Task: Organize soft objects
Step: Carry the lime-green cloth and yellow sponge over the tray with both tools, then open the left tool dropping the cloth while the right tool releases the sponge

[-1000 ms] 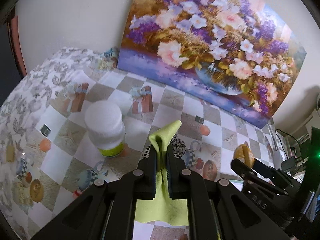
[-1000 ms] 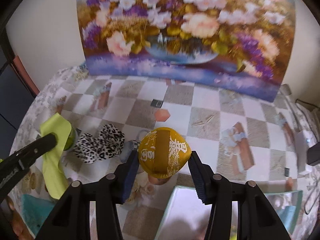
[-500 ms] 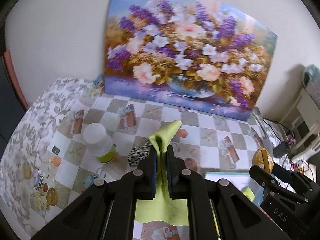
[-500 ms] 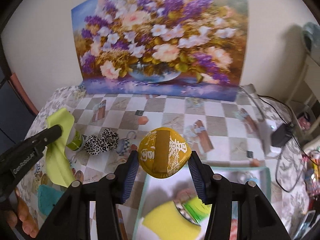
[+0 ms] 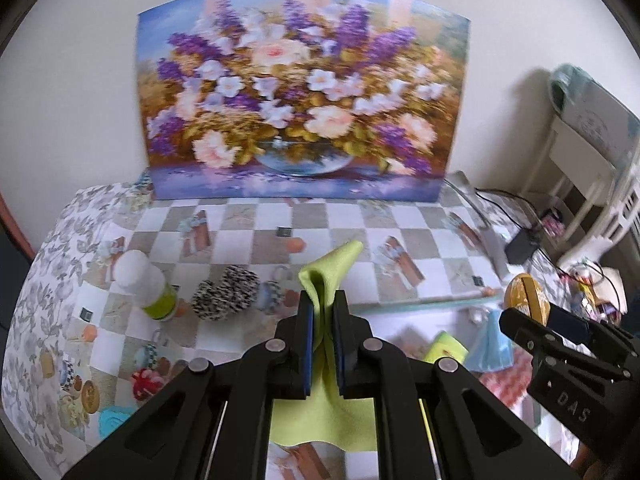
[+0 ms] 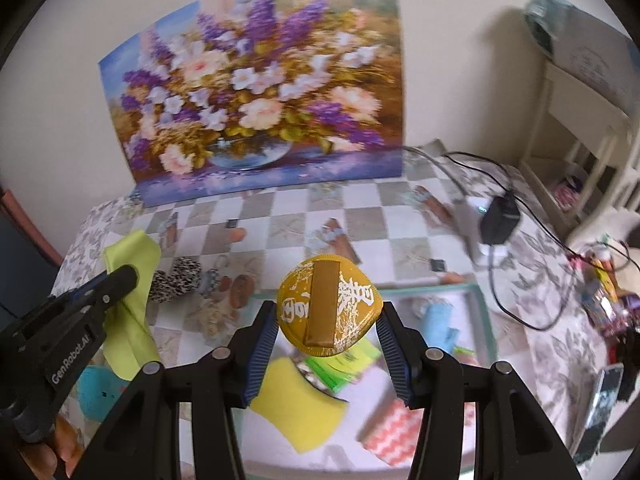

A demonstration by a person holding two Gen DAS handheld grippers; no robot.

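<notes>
My left gripper (image 5: 322, 300) is shut on a lime green cloth (image 5: 326, 408) that hangs below the jaws, held above the checkered table. In the right wrist view the same left gripper (image 6: 126, 276) and green cloth (image 6: 130, 308) show at the left. My right gripper (image 6: 326, 320) is shut on a round gold soft ball with white lettering (image 6: 328, 306), held over a teal-rimmed tray (image 6: 482, 308). From the left wrist view the gold ball (image 5: 524, 296) sits in the right gripper (image 5: 534, 312) at the right edge.
The tray holds a yellow sponge (image 6: 298, 410), a green item (image 6: 344, 364), a light blue cloth (image 6: 438, 322) and an orange patterned cloth (image 6: 390, 430). On the table stand a white bottle (image 5: 146, 284), a leopard-print soft piece (image 5: 224, 292) and a teal object (image 6: 96, 388). A flower painting (image 5: 300, 92) leans against the wall; cables (image 6: 500, 216) lie right.
Both grippers rose and moved back to the right with their loads, so the table looks smaller. The tray with its contents has come into view beneath the gold ball.
</notes>
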